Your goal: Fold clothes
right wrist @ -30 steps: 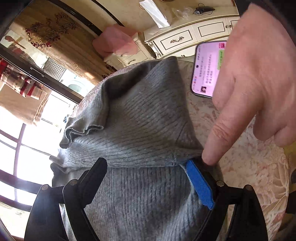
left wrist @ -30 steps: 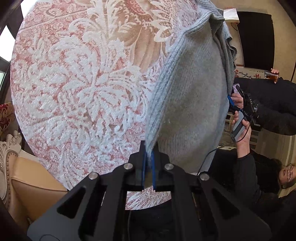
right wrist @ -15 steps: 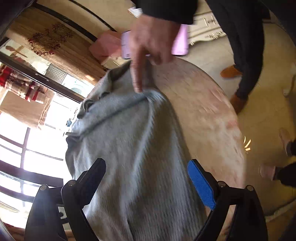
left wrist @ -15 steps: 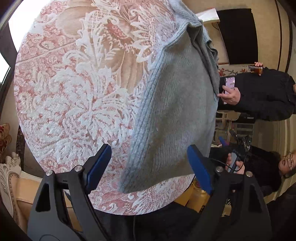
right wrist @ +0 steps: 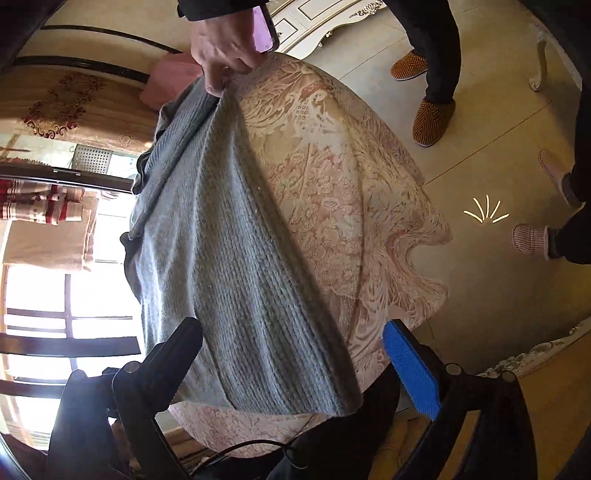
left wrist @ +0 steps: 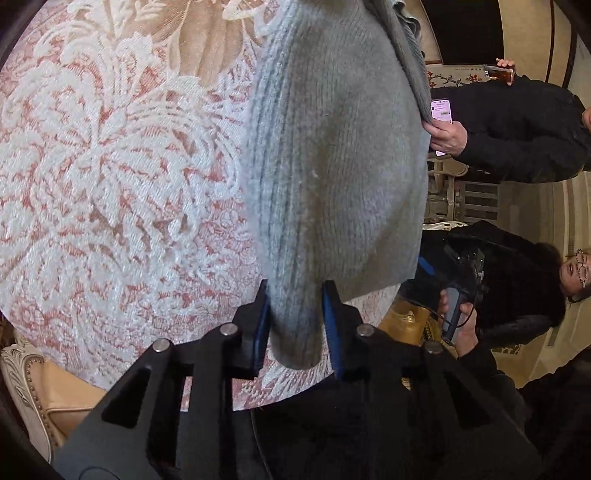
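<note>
A grey knit sweater [left wrist: 332,147] lies along a round table covered with a pink and white floral cloth [left wrist: 110,166]. My left gripper [left wrist: 293,295] is closing, its blue pads pressed on a rolled corner of the sweater at the near table edge. In the right wrist view the sweater [right wrist: 221,240] stretches from the near edge to the far side. My right gripper [right wrist: 291,332] hangs over its near end, jaws wide and still opening, touching nothing. A person's hand [right wrist: 221,55] pinches the sweater's far corner while holding a pink phone [right wrist: 264,33].
The tablecloth [right wrist: 332,184] hangs over the table's edge on the right. Slippered feet [right wrist: 432,118] stand on the floor beyond the table. A white cabinet [right wrist: 332,14] stands at the back. A tan studded chair [left wrist: 55,398] sits by the near left edge.
My left gripper let go of the thin sweater edge, opened wide, then closed round a thicker rolled corner. My right gripper drew back along the sweater to its near end. The person's hand now pinches the far corner.
</note>
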A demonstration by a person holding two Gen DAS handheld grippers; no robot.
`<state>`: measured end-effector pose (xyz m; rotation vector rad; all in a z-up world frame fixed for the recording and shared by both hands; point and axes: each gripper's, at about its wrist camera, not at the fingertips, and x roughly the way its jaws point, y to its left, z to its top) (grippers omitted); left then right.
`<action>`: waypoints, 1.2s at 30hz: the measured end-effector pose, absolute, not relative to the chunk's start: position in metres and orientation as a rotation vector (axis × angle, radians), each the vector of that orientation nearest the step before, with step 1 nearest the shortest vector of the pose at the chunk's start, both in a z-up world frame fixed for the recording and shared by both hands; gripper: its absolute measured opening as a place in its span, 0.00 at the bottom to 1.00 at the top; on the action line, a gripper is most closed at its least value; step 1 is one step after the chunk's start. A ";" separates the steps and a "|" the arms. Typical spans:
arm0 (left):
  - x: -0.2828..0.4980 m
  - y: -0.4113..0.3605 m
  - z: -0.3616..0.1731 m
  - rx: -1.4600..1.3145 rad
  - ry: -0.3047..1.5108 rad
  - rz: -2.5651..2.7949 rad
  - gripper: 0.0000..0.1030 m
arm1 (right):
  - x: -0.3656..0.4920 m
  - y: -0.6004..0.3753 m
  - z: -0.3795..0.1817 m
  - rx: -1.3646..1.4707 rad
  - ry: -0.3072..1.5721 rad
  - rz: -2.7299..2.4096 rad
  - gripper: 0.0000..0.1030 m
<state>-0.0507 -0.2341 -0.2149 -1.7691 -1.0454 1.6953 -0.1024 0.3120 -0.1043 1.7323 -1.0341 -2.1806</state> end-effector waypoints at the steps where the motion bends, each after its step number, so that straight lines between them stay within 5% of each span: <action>1: -0.050 -0.236 -0.215 -1.769 -1.052 1.691 0.26 | -0.101 0.308 -0.102 1.745 -0.955 -2.208 0.98; 7: -0.048 -0.249 -0.213 -1.781 -1.031 1.690 0.26 | -0.091 0.279 -0.106 1.808 -0.479 -2.237 0.98; 9: -0.049 -0.250 -0.215 -1.808 -1.013 1.682 0.16 | -0.089 0.274 -0.115 1.823 -0.486 -2.171 0.97; 16: -0.053 -0.246 -0.220 -1.817 -1.029 1.654 0.10 | -0.087 0.254 -0.128 1.841 -0.445 -1.978 0.55; 17: -0.053 -0.247 -0.220 -1.818 -1.029 1.650 0.10 | -0.088 0.254 -0.129 1.844 -0.448 -1.970 0.41; 23: -0.053 -0.251 -0.216 -1.793 -1.060 1.643 0.09 | -0.084 0.271 -0.125 1.847 -0.535 -1.934 0.10; 32: -0.052 -0.244 -0.208 -1.782 -1.001 1.676 0.09 | -0.087 0.262 -0.108 1.787 -0.556 -1.912 0.09; 33: -0.051 -0.239 -0.208 -1.788 -0.982 1.701 0.10 | -0.089 0.260 -0.108 1.787 -0.553 -1.908 0.09; 35: -0.049 -0.235 -0.206 -1.765 -0.992 1.721 0.47 | -0.092 0.257 -0.111 1.802 -0.544 -1.900 0.09; 36: -0.049 -0.231 -0.202 -1.728 -0.984 1.721 0.58 | -0.091 0.254 -0.113 1.808 -0.543 -1.900 0.09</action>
